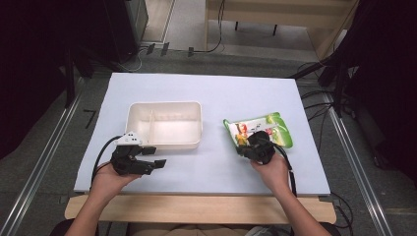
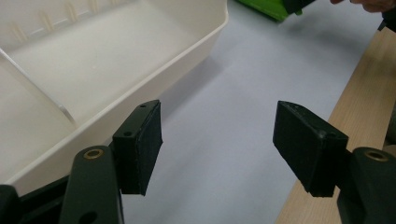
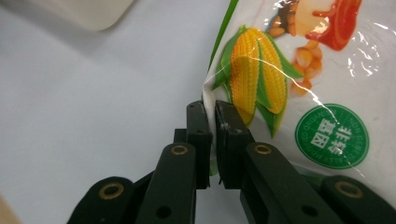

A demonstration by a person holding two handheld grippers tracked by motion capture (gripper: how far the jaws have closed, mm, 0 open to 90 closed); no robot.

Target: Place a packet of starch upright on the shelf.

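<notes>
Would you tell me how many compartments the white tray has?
2: the white tray has a narrow compartment on the left of its divider and a wider compartment on the right.

Even overhead light, dim surroundings, soft shadows

The snack bag (image 3: 322,70) carries a round green seal (image 3: 332,136) with white Chinese characters and small ring lettering, too small to read surely.

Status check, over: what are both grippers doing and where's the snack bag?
Right gripper shut on snack bag edge. Left gripper open, idle beside white tray. Bag flat on the table, right of tray. Nothing between them.
</notes>
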